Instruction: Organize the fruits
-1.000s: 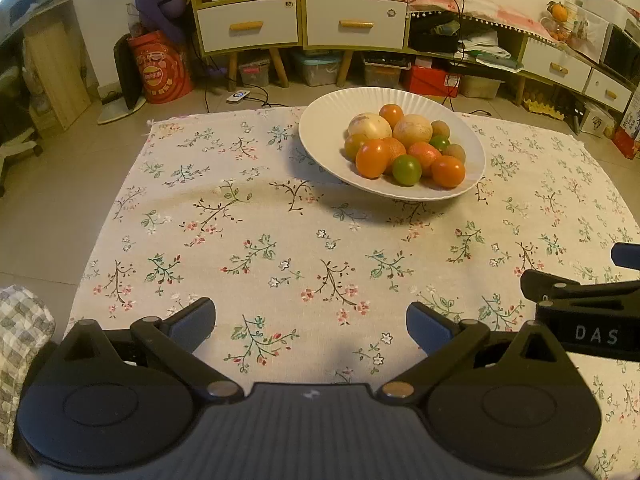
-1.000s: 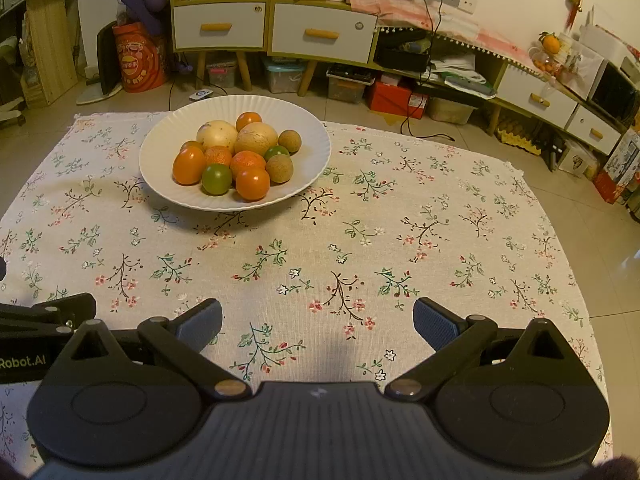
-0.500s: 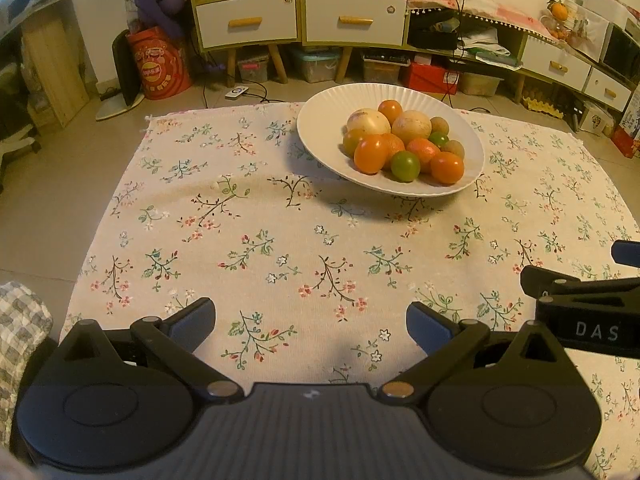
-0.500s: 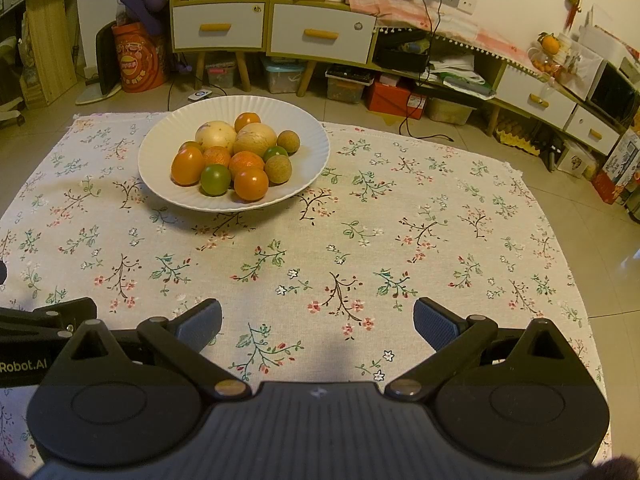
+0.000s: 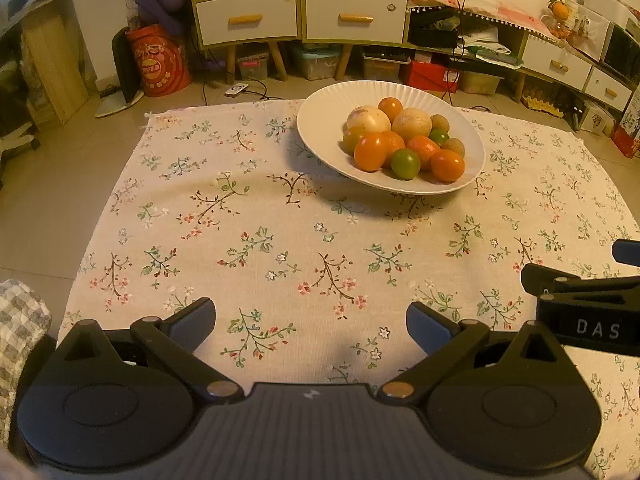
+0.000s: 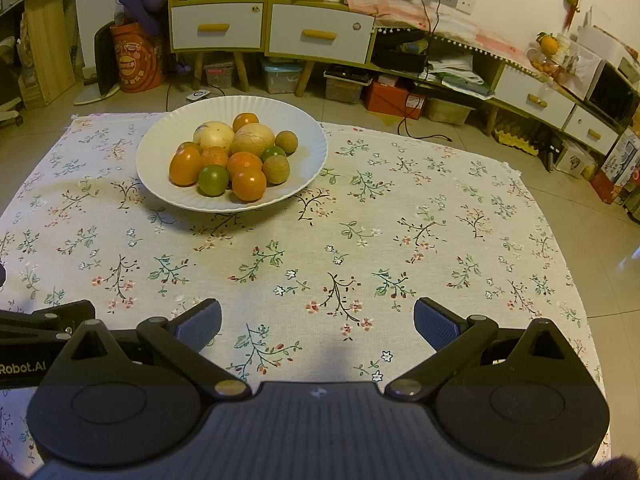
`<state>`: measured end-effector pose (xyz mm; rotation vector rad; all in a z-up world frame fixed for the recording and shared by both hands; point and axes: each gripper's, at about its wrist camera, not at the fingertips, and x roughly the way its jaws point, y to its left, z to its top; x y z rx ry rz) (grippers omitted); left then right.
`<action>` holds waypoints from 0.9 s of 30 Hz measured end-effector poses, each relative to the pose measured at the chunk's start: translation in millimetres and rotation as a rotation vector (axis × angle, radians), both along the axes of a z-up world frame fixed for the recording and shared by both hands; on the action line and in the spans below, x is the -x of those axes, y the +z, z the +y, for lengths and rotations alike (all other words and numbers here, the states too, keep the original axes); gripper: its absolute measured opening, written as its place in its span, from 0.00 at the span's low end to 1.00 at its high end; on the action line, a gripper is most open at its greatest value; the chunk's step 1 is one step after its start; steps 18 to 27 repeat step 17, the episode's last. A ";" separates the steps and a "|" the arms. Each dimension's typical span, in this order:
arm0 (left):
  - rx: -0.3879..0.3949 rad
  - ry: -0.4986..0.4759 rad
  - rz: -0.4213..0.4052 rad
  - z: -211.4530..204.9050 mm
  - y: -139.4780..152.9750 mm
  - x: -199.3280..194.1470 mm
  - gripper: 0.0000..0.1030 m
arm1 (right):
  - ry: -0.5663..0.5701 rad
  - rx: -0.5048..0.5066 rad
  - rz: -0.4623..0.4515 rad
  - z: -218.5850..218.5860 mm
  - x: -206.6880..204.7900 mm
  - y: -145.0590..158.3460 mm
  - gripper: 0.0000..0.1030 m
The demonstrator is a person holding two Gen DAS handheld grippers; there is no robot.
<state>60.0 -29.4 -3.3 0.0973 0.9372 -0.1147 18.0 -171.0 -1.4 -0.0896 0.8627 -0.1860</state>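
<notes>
On the floral cloth, far side: white ribbed plate (image 6: 168, 184), resting flat, piled with fruit.
Cloth: flowered tablecloth (image 5: 256, 240), spread over the surface; tiled floor visible past its edges.
Fruit, pale: two large cream-coloured round fruits (image 6: 253, 139), side by side at the back of the pile.
Fruit, orange: several oranges (image 6: 249, 184), mostly front and middle; one small one at the very back.
Fruit, green: one green citrus (image 6: 213, 179) at the front, between two oranges; a second, smaller, mid-pile.
Fruit, brown: two small brownish round fruits (image 6: 276, 169) on the pile's right side.
Left gripper (image 5: 311, 322): jaws wide apart, nothing between them, low over the cloth's near edge, well apart from the plate.
Right gripper (image 6: 317, 323): jaws wide apart, empty, likewise near the front edge; just beside the left one.
Background: yellow-framed drawer cabinets (image 6: 272, 32) along the wall, boxes stored beneath.
</notes>
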 end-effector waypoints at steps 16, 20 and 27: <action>0.013 -0.011 0.012 -0.5 -3.9 0.8 0.90 | -0.014 0.018 0.006 -4.9 1.5 -4.0 1.00; 0.018 -0.010 0.016 0.0 -5.8 0.3 0.90 | -0.021 0.023 0.011 -6.1 1.0 -6.5 1.00; 0.018 -0.010 0.016 0.0 -5.8 0.3 0.90 | -0.021 0.023 0.011 -6.1 1.0 -6.5 1.00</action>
